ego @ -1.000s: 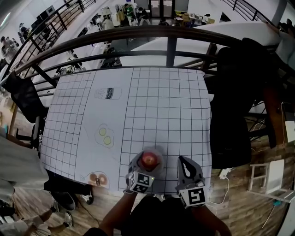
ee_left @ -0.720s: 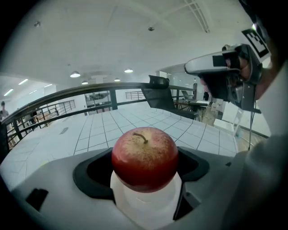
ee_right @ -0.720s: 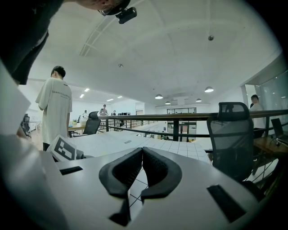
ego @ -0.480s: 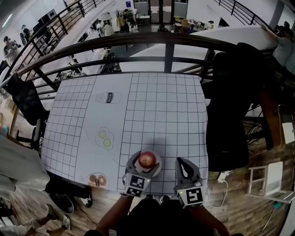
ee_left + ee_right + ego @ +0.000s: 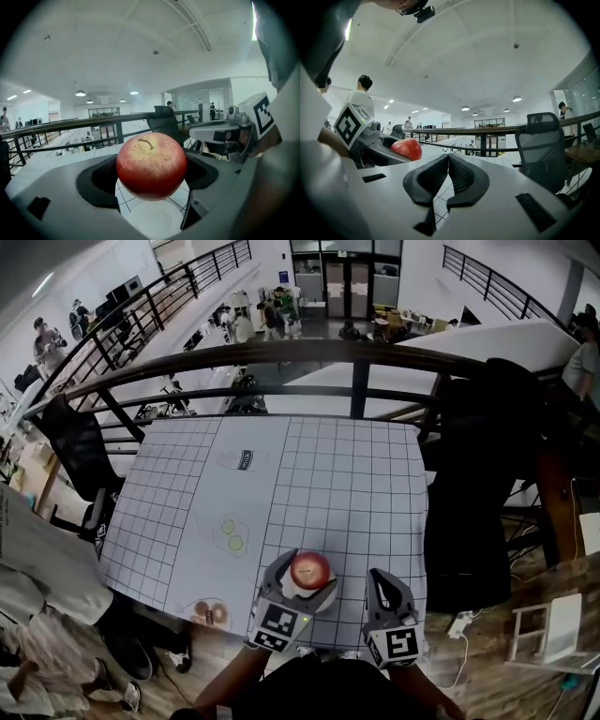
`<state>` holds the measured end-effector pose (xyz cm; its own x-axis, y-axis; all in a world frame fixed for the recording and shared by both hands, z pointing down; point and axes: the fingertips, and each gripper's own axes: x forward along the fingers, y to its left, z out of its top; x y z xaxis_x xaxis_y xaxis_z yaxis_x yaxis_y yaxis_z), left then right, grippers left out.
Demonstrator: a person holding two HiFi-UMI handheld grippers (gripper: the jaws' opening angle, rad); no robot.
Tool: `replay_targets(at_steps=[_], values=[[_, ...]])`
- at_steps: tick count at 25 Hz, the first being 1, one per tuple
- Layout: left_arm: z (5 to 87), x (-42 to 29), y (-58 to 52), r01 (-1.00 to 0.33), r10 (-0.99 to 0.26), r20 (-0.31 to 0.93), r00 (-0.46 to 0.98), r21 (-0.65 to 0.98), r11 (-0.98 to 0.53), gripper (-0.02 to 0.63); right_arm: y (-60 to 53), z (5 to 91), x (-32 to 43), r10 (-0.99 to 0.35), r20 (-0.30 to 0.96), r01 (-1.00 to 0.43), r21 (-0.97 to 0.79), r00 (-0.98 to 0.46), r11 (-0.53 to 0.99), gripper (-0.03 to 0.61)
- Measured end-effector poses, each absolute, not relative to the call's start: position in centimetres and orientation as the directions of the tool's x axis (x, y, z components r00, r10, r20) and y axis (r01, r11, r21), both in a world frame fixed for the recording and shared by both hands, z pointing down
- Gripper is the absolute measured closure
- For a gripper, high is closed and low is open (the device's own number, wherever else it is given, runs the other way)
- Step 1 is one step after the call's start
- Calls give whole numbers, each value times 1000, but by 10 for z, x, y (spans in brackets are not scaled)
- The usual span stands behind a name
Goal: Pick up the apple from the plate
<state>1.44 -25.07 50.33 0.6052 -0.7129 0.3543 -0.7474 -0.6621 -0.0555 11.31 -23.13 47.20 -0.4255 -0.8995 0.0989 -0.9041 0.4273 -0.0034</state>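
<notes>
A red apple (image 5: 310, 569) sits between the jaws of my left gripper (image 5: 307, 574), which is shut on it near the table's front edge. In the left gripper view the apple (image 5: 151, 165) hangs a little above a white plate (image 5: 151, 220), apart from it, with its stem up. My right gripper (image 5: 386, 594) stays beside it to the right, shut with nothing between its pads (image 5: 461, 174). From the right gripper view the apple (image 5: 406, 149) shows at the left, held in the left gripper (image 5: 375, 143).
A white gridded cloth (image 5: 319, 474) covers the table, with small printed pictures (image 5: 231, 533) on it. A dark railing (image 5: 356, 357) runs along the far edge. Black chairs stand at right (image 5: 478, 465) and left (image 5: 70, 442). A person (image 5: 37, 615) stands at the left.
The left gripper has closed on the apple and raised it slightly off the plate. The head view has tilted up, showing more of the hall. The right gripper has stayed shut alongside.
</notes>
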Motion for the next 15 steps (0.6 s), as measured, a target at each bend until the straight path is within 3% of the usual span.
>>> replay_targets(at_steps=[15], values=[[433,14,-253,-780,-772,215,598,-68,-623,185,-234,424,114,-890,-40,-890,72,-453,450,554]])
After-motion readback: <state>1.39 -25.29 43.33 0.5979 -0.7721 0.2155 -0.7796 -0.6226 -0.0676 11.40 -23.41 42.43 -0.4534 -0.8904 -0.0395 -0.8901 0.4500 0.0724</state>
